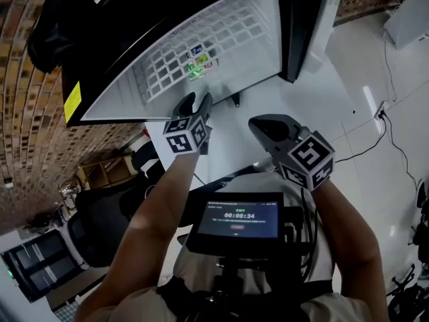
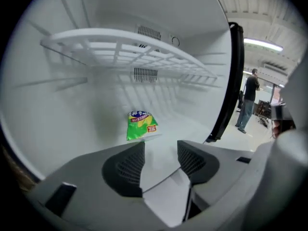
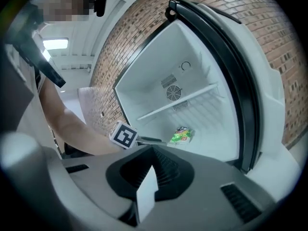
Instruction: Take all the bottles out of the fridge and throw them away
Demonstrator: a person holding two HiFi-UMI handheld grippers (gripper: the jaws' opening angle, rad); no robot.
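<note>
Left tool (image 2: pixel 161 152), jaws apart and empty, faces a green snack packet (image 2: pixel 141 125) inside the open fridge (image 2: pixel 53 114); right tool (image 3: pixel 153 163) is closed, empty.

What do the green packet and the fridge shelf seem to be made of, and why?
The green packet looks like thin glossy plastic film, printed and creased. The shelf is likely white-coated wire, an open grid of thin bars; possibly plastic.

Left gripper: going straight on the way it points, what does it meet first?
Probably the green packet on the fridge floor, lying just left of the line of the open left gripper; depth is unclear, so it might meet bare floor instead.
</note>
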